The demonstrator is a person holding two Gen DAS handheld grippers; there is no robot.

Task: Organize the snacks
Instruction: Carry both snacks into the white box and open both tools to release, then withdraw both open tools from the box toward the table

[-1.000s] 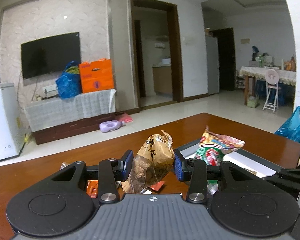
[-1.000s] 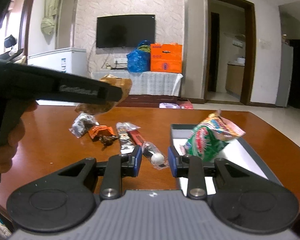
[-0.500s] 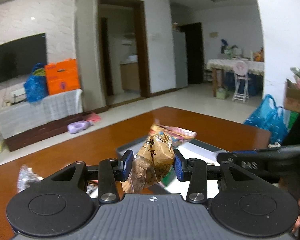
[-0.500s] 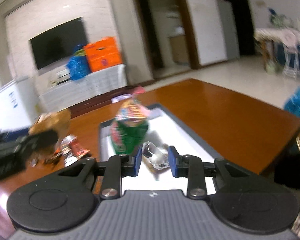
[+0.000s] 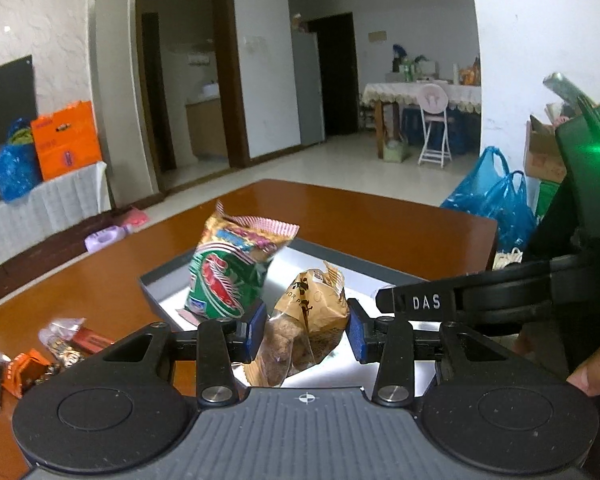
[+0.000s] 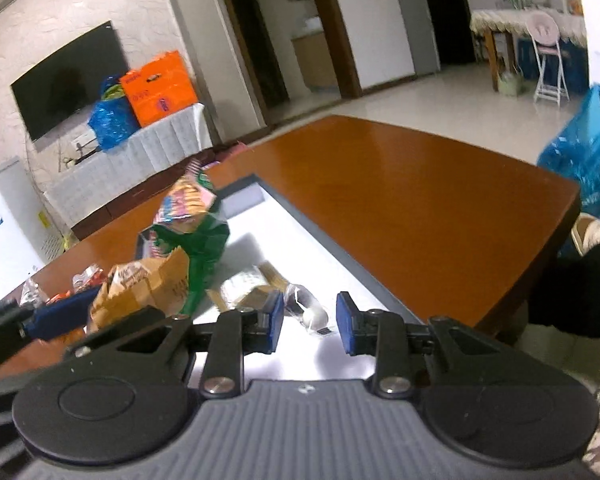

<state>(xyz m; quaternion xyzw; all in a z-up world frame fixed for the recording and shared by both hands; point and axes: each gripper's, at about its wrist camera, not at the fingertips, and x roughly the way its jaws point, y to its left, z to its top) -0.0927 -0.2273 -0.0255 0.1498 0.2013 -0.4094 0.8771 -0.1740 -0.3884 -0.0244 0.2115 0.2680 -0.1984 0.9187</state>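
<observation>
Both grippers have swung over the tray (image 5: pixel 160 280), left gripper (image 5: pixel 307 334) clenching a brown packet (image 5: pixel 312 320), right gripper (image 6: pixel 307 322) seemingly pinching a clear-wrapped sweet (image 6: pixel 306 312); bench (image 5: pixel 380 220) snacks (image 5: pixel 60 344) at lower left remain.

The left hand-held gripper (image 5: pixel 307 331) points slightly downward, its blue pads (image 5: pixel 256 330) pressed on a brown packet. The right hand-held gripper (image 6: pixel 307 325) tilts, its pads (image 6: pixel 275 322) narrowly apart around a clear wrapper; whether they grip it is unclear.

Green snack bag (image 5: pixel 226 280) stands upright in grey tray (image 5: pixel 156 280); brown packet (image 5: pixel 308 324) hangs over it.
</observation>
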